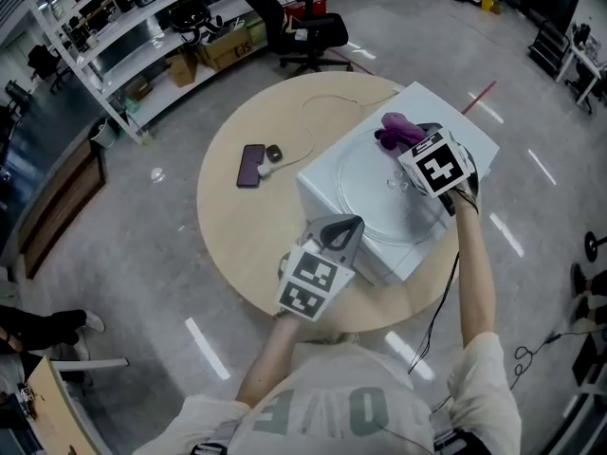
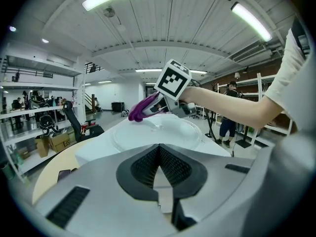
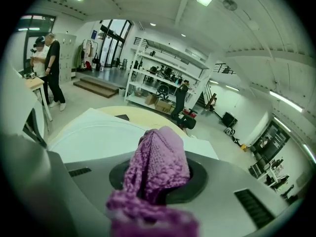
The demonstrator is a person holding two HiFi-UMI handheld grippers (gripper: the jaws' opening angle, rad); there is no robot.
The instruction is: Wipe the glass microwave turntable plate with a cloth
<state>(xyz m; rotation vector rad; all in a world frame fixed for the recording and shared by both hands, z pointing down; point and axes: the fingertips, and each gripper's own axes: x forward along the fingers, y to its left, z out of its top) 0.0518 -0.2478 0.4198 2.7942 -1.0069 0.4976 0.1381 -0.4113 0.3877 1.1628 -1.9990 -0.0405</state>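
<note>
The clear glass turntable plate point(image 1: 375, 197) lies flat on top of a white box-shaped microwave point(image 1: 322, 186) on a round wooden table point(image 1: 242, 240). My right gripper point(image 1: 403, 145) is shut on a purple knitted cloth point(image 1: 398, 129) at the plate's far edge. In the right gripper view the cloth point(image 3: 158, 162) bulges out of the jaws and hides them. My left gripper point(image 1: 343, 227) hovers by the microwave's near left corner, shut with nothing in it. Seen from the left gripper view, the plate point(image 2: 158, 132) lies ahead, with the cloth point(image 2: 140, 110) and the right gripper point(image 2: 165, 105) at its far side.
A dark phone point(image 1: 251, 165) and a small round object point(image 1: 273, 153) on a thin cable lie on the table left of the microwave. A black office chair point(image 1: 308, 36) and metal shelving point(image 1: 123, 36) stand beyond. Two people point(image 3: 47, 68) stand far off.
</note>
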